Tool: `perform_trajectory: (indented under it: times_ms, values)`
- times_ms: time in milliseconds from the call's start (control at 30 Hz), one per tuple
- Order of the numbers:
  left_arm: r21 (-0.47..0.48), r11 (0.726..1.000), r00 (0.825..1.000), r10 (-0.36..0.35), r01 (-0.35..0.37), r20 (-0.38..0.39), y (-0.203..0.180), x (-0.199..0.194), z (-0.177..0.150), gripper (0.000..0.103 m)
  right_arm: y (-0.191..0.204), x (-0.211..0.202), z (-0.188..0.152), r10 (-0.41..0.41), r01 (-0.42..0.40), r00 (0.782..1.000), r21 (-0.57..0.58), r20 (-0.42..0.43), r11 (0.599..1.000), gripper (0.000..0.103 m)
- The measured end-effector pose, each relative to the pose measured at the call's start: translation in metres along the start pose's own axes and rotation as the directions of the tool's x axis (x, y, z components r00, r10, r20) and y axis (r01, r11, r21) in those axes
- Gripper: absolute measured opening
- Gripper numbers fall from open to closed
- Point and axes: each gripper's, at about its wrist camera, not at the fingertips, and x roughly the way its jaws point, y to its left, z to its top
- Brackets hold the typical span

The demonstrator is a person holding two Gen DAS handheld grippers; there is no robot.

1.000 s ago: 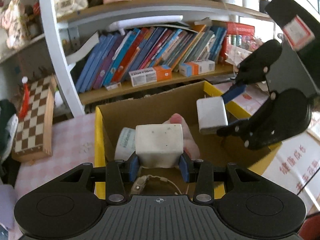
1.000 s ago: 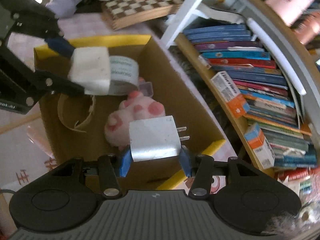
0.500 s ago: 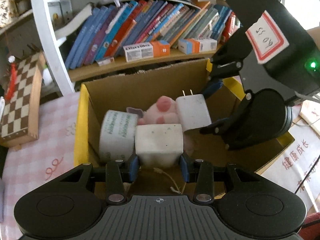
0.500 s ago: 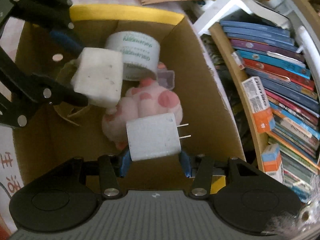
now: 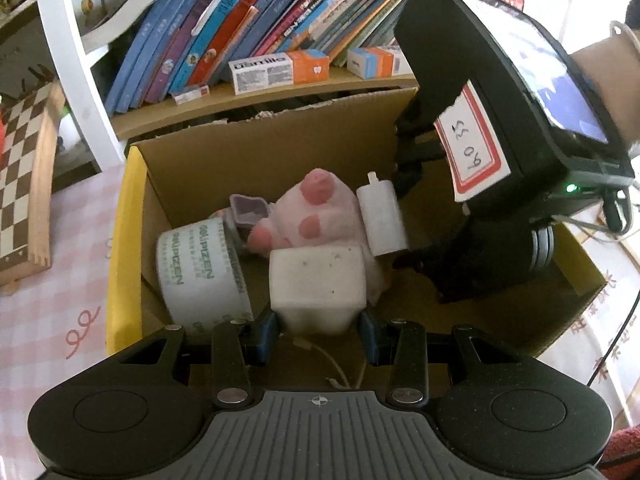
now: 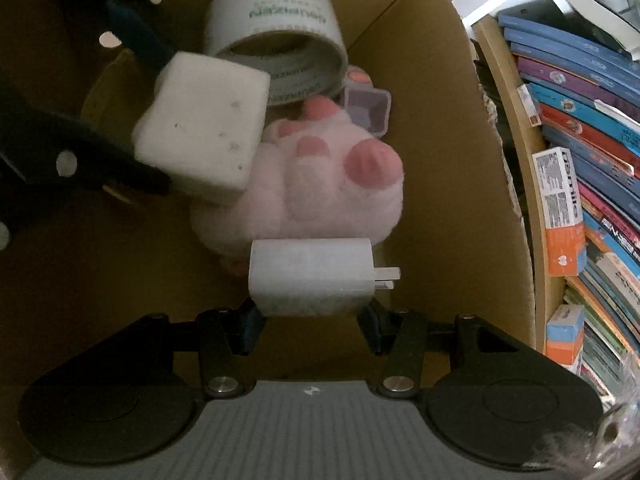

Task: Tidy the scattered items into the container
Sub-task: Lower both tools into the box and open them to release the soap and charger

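Already both tongs hang inside the mouth of the box (image 5: 120, 240), each clenched on a load. The left tongs (image 5: 318, 330) grip a white block (image 5: 318, 286) across its width, its broad face turned up toward the camera. The right tongs (image 6: 312, 322) grip a charger (image 6: 310, 278) by its flanks, its long axis crosswise to the fingers and its prongs pointing toward the box wall on the bookshelf (image 6: 580, 200) side.

What matters for a release is what lies below. Under and ahead of both loads sits a pink plush (image 6: 320, 184), with a tape roll (image 6: 276, 32) and a small purple cup (image 6: 366, 108) beyond it, all within the box. From the right wrist view the charger seems to hang at the plush's near edge, with bare cardboard floor beneath and toward the camera; the block seems to hover beside the roll, over the plush's flank. Whether either load touches the plush cannot be told.

Judged from this, either load, if let go, would fall inside the walls; the charger looks nearer to bare floor.
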Motion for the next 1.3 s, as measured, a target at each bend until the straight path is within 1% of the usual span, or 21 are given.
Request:
perform_trajectory:
  times_ms: [200,500,533,600,667,733,833,1033,1133,1200,1300]
  values:
    - [-0.003,1.000,1.000,-0.006,0.006,-0.014,0.002,0.002,-0.001,0.040,-0.002,0.007,0.003,0.003,-0.003,1.000,-0.020,-0.007,1.000,0.047]
    - [-0.004,1.000,1.000,-0.010,0.010,-0.018,0.005,0.003,-0.002,0.042,-0.007,0.009,0.004,0.004,-0.004,1.000,-0.007,-0.001,1.000,0.047]
    - [-0.005,1.000,1.000,-0.009,0.009,-0.019,0.005,0.003,-0.002,0.045,-0.007,0.009,0.004,0.003,-0.003,1.000,-0.006,-0.001,1.000,0.047]
    - [-0.006,1.000,1.000,-0.007,0.007,-0.023,0.006,0.004,-0.002,0.047,-0.007,0.010,0.005,0.000,0.000,1.000,-0.003,0.000,1.000,0.048]
    - [-0.006,1.000,1.000,-0.001,0.001,-0.023,0.007,0.004,-0.001,0.052,-0.008,0.009,0.006,-0.013,0.013,1.000,0.003,0.009,1.000,0.053]
    - [-0.004,1.000,1.000,0.009,-0.009,-0.018,0.007,0.003,-0.001,0.058,-0.009,0.008,0.008,-0.026,0.026,0.999,0.010,0.019,1.000,0.064]
    - [-0.001,1.000,1.000,-0.001,0.001,0.001,0.007,-0.002,-0.001,0.062,-0.010,0.004,0.008,-0.035,0.034,0.999,0.028,0.032,0.999,0.072]
    - [0.026,1.000,0.999,0.003,-0.004,0.037,0.000,-0.011,0.000,0.069,-0.014,-0.005,0.009,-0.054,0.050,0.997,0.066,0.058,0.997,0.076]
    - [0.029,0.999,0.999,0.011,-0.013,0.051,-0.003,-0.015,-0.001,0.075,-0.014,-0.019,0.000,-0.067,0.060,0.995,0.101,0.077,0.993,0.076]
    - [0.032,0.999,0.998,0.017,-0.019,0.063,-0.004,-0.020,-0.002,0.077,-0.013,-0.028,-0.005,-0.078,0.066,0.993,0.128,0.090,0.990,0.076]
    - [0.039,0.999,0.996,0.021,-0.024,0.092,-0.006,-0.030,-0.004,0.084,-0.007,-0.042,-0.012,-0.091,0.073,0.990,0.165,0.109,0.984,0.076]
